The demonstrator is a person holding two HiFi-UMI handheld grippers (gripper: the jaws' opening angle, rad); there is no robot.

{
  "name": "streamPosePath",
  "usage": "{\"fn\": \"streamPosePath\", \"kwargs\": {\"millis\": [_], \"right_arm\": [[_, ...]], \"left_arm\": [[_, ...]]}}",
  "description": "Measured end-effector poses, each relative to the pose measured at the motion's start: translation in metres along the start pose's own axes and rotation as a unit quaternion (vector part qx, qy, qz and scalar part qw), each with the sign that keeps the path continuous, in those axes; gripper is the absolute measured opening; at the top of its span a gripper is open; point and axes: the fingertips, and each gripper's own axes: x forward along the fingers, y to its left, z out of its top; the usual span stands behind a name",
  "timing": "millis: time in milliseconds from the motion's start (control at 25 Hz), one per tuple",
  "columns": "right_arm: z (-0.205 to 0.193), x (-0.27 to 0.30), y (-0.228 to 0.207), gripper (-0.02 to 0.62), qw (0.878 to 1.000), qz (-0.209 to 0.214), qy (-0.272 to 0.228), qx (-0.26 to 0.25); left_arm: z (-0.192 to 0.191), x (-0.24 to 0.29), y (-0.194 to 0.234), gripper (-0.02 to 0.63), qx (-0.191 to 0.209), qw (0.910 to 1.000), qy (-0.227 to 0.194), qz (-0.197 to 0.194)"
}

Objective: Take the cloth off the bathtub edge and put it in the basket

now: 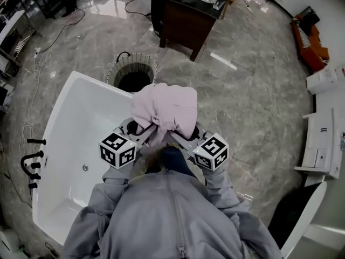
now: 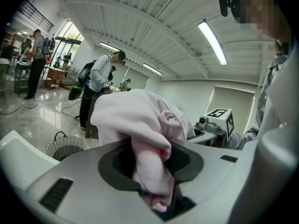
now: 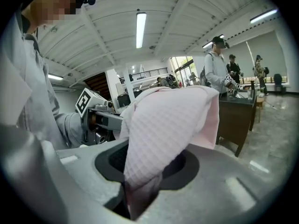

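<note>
A lab-like hall: people (image 2: 100,76) are working at a dark desk (image 1: 188,12) beyond the jaws, strip lights (image 3: 140,29) glowing overhead.

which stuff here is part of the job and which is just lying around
Job: cloth, held by left gripper and right gripper; basket; bathtub.
Lying about: dark desk, black tap fittings, white cabinet.

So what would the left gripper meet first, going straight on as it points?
The left gripper holds the pink cloth in its jaws; past it, likely floor right of the basket, but depth is unclear.
</note>
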Motion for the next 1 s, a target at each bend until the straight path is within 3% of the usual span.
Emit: {"fn": "streamPosePath", "kwargs": {"millis": [440,1000], "right_arm": [[0.018,-0.030,-0.083,0.140,0.998,-0.055,-0.032,0.021],[0.059,-0.041,-0.208,0.140,0.999,-0.038,-0.038,0.004]], "left_arm": [[0.041,0.088,-0.002,0.146,0.023,0.9985,0.014,-0.047],[0.107,0.197,0.023,0.146,0.023,0.9990,-0.004,-0.037]]}}
